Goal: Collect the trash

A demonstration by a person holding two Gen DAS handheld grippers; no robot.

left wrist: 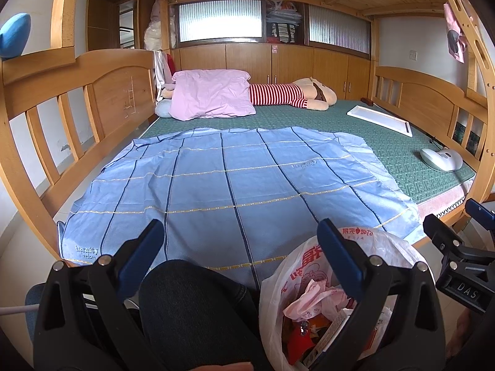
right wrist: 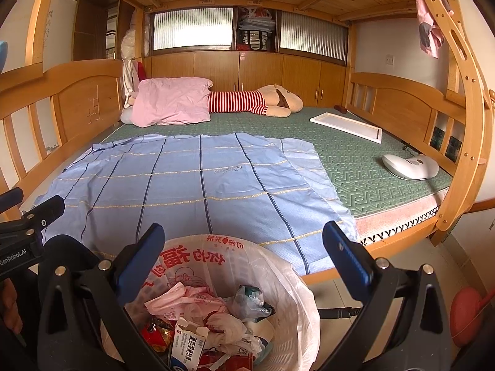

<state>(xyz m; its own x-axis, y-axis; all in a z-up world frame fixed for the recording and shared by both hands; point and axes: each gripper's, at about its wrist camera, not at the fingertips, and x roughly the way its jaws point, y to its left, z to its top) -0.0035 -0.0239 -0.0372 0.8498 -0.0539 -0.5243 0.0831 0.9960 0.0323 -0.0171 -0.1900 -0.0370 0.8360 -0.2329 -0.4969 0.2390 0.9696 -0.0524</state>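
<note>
The blue checked sheet (right wrist: 191,185) lies flat and bare across the near half of the bed, open to a reach from the front edge. Farther back, the pink pillow (right wrist: 171,102) and striped plush toy (right wrist: 256,100) block the far side. A white tray (right wrist: 348,126) and white device (right wrist: 410,165) sit along the right. Wooden rails (right wrist: 62,102) close off both sides. The lined trash bin (right wrist: 297,296) stands just below the bed's edge.

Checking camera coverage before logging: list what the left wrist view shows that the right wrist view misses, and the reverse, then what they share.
Left wrist only: a knee in dark trousers beside the bin, and a blue cushion at far left.
Right wrist only: a round red object on the floor and a white medicine box in the bin.
Both: the bag-lined trash bin, blue checked sheet, pink pillow, striped plush toy; both grippers open.
</note>
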